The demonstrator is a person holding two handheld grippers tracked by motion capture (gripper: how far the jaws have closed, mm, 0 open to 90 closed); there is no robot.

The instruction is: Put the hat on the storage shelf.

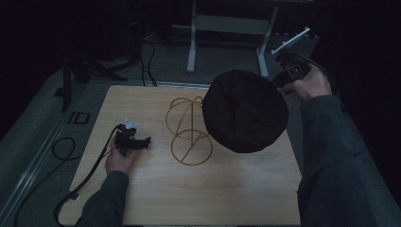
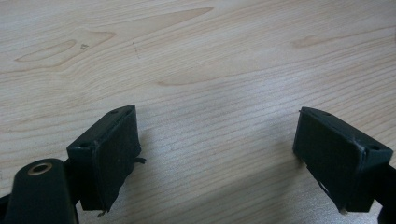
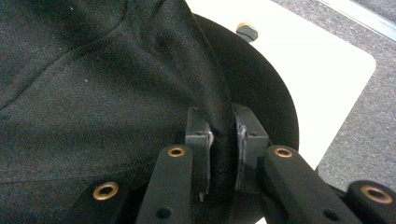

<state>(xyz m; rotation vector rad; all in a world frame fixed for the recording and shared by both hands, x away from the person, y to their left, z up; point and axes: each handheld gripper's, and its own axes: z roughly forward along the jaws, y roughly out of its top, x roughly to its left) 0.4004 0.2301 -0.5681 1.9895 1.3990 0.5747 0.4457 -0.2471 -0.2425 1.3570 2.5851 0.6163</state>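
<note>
We see the right gripper (image 3: 222, 140) pinching a fold of the black hat (image 3: 93, 93), the pale table (image 3: 317, 70) beyond it.

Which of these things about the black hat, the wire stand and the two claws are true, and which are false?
1. The right claw pinches the black hat. True.
2. The left claw is shut. False: its jaws stand wide apart with bare table between them.
3. The hat sits on the gold wire stand. False: it hangs from the claw beside it.
4. The left claw holds nothing. True.
</note>
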